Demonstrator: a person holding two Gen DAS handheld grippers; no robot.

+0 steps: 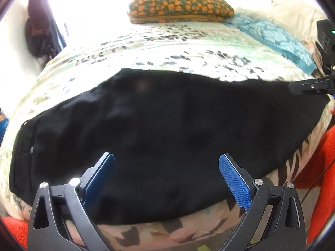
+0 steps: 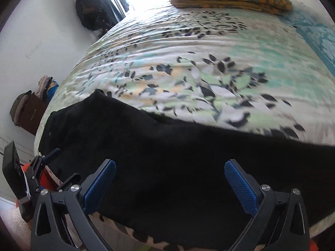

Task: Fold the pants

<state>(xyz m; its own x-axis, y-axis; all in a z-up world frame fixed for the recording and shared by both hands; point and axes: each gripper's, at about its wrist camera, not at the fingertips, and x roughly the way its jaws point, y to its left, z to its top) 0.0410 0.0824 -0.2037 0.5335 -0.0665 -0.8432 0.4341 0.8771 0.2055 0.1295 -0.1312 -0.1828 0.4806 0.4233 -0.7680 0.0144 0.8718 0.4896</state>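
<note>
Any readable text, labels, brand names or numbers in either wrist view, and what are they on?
None can be read.
Brown cabinet beside the bed: a faint pale line of print, too small and blurred to read.
Black pants: no label or tag showing.
Both claws, left and right: no markings legible.

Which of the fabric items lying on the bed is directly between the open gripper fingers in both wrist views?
The black pants spread across the near edge of the bed. The orange-flowered folded cloth and the turquoise cloth lie far back, away from both the left gripper and right gripper.
</note>
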